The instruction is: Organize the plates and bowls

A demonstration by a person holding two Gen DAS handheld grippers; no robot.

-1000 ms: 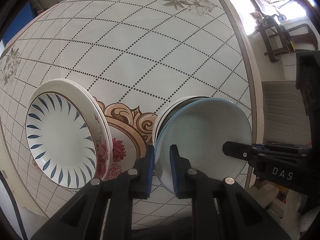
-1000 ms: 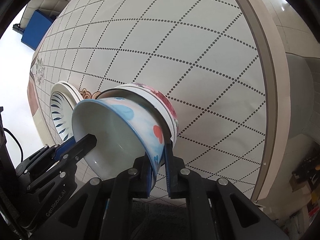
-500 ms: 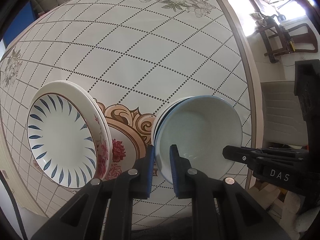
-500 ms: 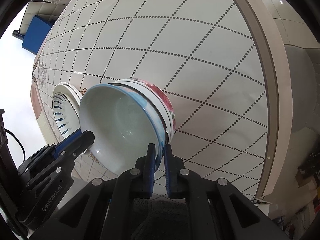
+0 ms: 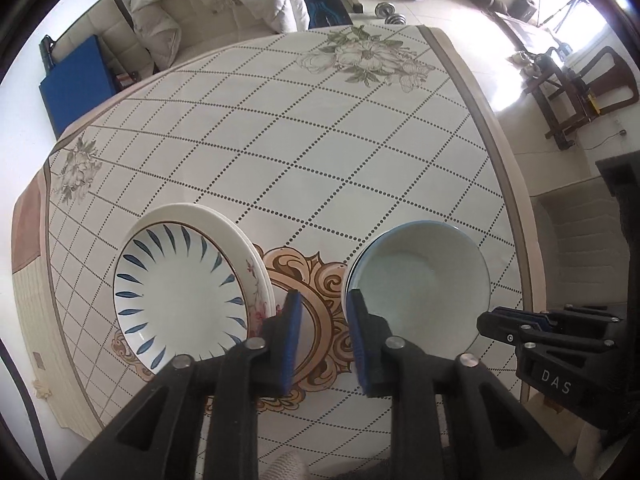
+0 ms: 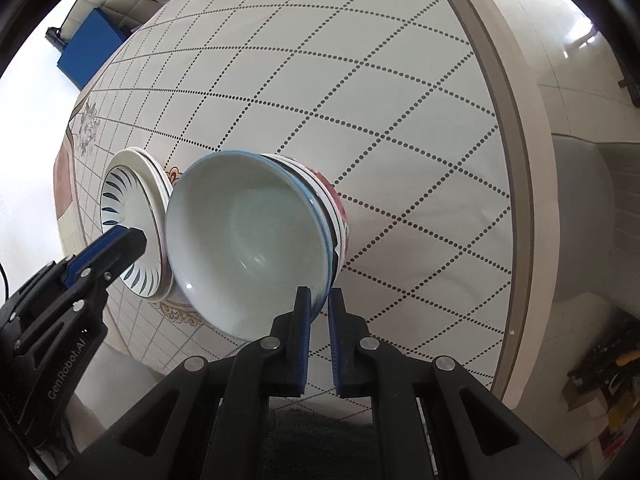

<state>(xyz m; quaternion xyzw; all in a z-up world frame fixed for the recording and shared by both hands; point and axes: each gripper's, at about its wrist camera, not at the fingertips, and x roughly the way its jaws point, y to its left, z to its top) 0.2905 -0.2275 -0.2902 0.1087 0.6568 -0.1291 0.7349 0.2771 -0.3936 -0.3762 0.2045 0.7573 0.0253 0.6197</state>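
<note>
Item: blue-rimmed bowl (image 6: 244,248), round, no long axis; mouth faces up toward the cameras, seated as top piece in a stack of bowls (image 6: 336,216). The stack stands on the tablecloth (image 5: 280,152), in the left wrist view at 4 o'clock from the cloth's centre, just beside the gold scroll medallion (image 5: 320,276).

Item: blue-petal plate (image 5: 176,296), round, face up, top of a low pile over a pink-flowered plate (image 5: 258,300). Position: 9 o'clock of the bowl stack, the medallion between them. In the right wrist view the two piles overlap, so whether they touch there cannot be told.

Item: left gripper (image 5: 320,334). Jaws opening; nothing between the pads, only the medallion below. Its right pad overlaps the bowl stack's 9 o'clock rim in the view; contact cannot be told.

Item: right gripper (image 6: 318,338). Jaws nearly together, with the blue-rimmed bowl's edge between the pads at its 5 o'clock side: clenched on the rim.

Edges: brown table border (image 5: 504,168) runs close by the stack at 3 o'clock. Wide bare cloth lies from 10 to 1 o'clock, up to the grey flower print (image 5: 364,56). Off the table: sofa (image 5: 192,12) at 11 o'clock, wooden chair (image 5: 576,92) at 2 o'clock.
</note>
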